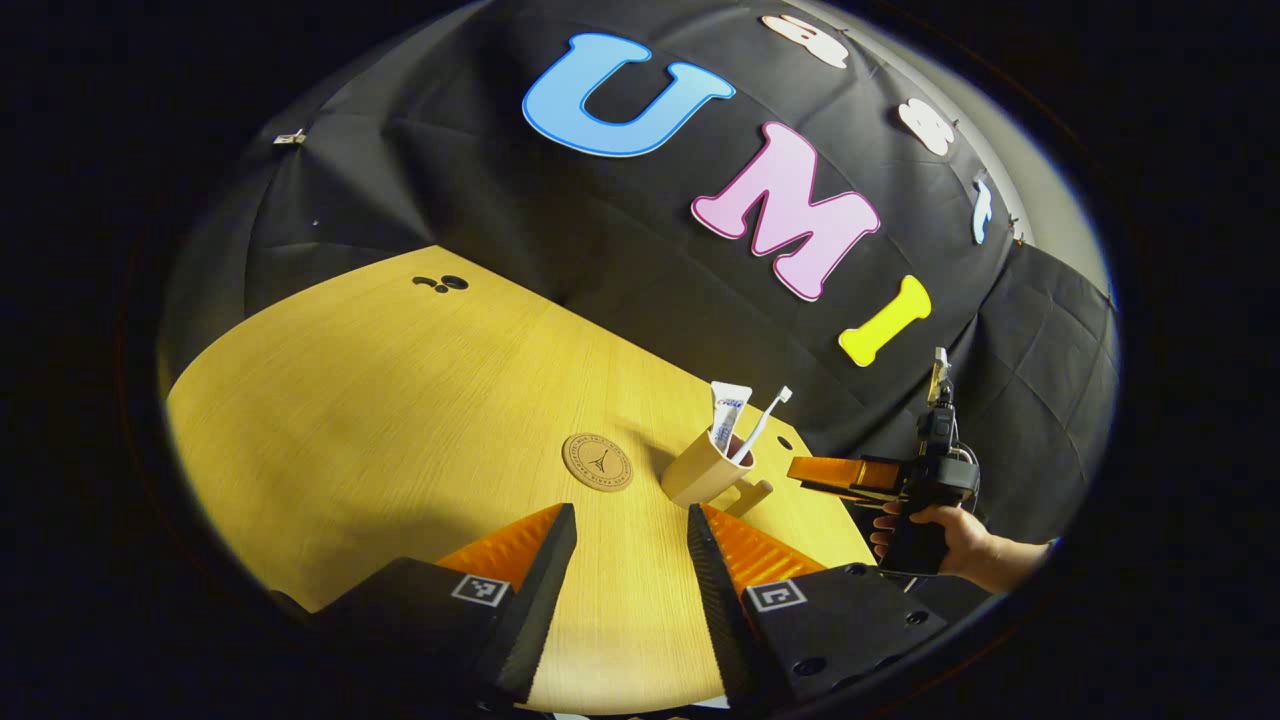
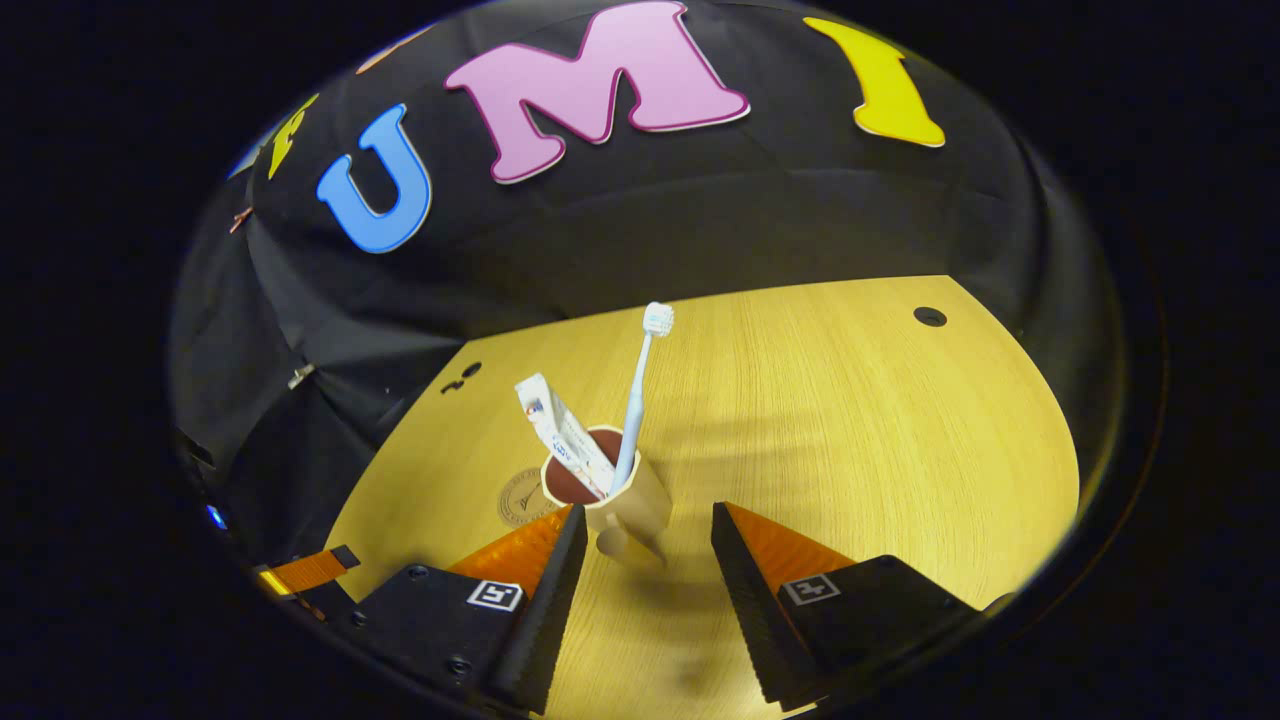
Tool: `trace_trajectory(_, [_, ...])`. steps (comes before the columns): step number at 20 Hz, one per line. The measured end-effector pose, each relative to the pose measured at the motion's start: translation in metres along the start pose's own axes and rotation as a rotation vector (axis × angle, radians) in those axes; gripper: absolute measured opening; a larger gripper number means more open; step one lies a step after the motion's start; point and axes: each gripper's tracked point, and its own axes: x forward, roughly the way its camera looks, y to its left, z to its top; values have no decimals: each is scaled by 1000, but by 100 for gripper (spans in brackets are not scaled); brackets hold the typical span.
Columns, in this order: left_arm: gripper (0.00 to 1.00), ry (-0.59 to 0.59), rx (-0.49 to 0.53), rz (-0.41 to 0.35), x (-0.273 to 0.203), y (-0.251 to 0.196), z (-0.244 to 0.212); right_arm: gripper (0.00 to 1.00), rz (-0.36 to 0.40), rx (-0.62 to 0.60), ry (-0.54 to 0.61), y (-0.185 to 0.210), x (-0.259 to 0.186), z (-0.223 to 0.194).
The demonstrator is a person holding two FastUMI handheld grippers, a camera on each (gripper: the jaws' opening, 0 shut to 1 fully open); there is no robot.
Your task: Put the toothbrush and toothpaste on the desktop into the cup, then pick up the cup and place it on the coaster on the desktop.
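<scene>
Left gripper view: the left gripper (image 1: 632, 575) hangs with its fingers apart over the yellow wood-grain desktop (image 1: 400, 400). Beyond its fingertips stands the beige handled cup (image 1: 705, 470), holding the white toothpaste tube (image 1: 728, 410) and the white toothbrush (image 1: 765, 420). The round brown cork coaster (image 1: 597, 461) lies just beside the cup, apart from it. In the right gripper view, the right gripper (image 2: 648, 560) is spread wide, nothing between its fingers, with the cup's handle just ahead.

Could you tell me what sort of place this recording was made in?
Probably a staged recording booth, not a real bathroom: a bare wooden desktop backed by black cloth, with just a cup holding a toothbrush and toothpaste, beside a coaster.
</scene>
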Motion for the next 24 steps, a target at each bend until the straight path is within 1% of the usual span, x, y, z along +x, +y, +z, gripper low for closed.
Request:
trace_trajectory(1, [71, 5, 6, 4, 0, 0, -2, 81, 3, -16, 34, 2, 2, -5])
trace_trajectory(3, [72, 15, 26, 8, 0, 0, -5, 81, 1, -65, 124, 6, 6, -20])
trace_trajectory(4, [72, 19, 36, 10, -1, -1, -8, 83, -6, -95, 162, 7, 9, -25])
trace_trajectory(5, [73, 23, 44, 11, -2, -1, -8, 90, -16, -130, 200, 6, 12, -30])
trace_trajectory(8, [74, 26, 46, 14, -3, -1, -10, 90, -48, -221, 287, 2, 26, -39])
trace_trajectory(16, [74, 26, 2, 44, -9, 14, -16, 91, -73, -317, 473, 3, 72, -65])
trace_trajectory(18, [74, 28, -13, 49, -9, 17, -18, 88, -72, -336, 501, 6, 79, -71])
trace_trajectory(21, [74, 34, -39, 51, -9, 17, -21, 79, -81, -347, 530, 10, 88, -74])
trace_trajectory(24, [74, 41, -47, 50, -9, 18, -26, 78, -99, -370, 546, 11, 96, -73])
